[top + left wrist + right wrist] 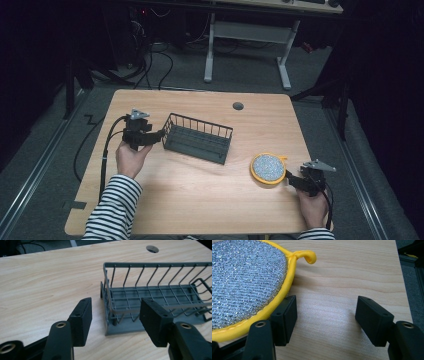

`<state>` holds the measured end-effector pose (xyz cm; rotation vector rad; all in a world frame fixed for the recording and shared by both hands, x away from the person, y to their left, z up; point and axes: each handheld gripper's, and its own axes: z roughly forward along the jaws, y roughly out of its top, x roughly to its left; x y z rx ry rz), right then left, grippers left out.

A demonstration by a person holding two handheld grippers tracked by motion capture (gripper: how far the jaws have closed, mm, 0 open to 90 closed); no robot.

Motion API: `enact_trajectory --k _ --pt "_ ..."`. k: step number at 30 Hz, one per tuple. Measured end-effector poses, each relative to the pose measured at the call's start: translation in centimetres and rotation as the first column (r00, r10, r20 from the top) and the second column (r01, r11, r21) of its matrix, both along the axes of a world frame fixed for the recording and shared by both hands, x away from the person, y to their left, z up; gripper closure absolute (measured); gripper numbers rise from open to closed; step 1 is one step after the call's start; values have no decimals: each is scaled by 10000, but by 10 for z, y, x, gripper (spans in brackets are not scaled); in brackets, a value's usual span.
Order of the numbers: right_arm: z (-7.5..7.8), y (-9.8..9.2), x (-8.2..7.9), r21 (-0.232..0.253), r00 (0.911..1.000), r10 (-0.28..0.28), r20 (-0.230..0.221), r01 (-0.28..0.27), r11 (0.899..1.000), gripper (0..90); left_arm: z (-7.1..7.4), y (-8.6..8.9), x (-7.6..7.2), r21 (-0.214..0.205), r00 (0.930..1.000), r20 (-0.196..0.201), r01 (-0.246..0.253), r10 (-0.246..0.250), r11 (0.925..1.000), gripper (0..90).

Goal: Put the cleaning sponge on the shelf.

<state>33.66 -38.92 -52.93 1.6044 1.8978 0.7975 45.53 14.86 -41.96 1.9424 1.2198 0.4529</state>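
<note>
Two unclenched claws: your left gripper gapes at the near-left corner of the stiff, light dark-grey wire basket, best pinched by its top rim wire, while your right gripper waits released beside the soft yellow-edged round scouring pad, right of that basket.

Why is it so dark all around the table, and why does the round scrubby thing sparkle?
High view: light falls on the wooden table while the room around stays nearly black. Right gripper view: the scouring pad has silvery mesh glinting in that light; its nearest yellow edge looks slightly soft.
</note>
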Motion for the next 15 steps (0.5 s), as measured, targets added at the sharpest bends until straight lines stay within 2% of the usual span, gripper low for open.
enact_trajectory --k 6,10,15 --pt "0 0 0 -7 10000 -2 -13 2 10000 342 2 -8 18 345 9998 -187 -8 15 9994 466" --pt "0 0 0 -7 10000 2 -11 -2 10000 342 -3 -14 30 569 9984 -572 8 24 9984 465" --pt "0 0 0 -7 10000 1 -11 -1 10000 342 -10 -17 35 681 9973 -734 -41 91 9977 493"
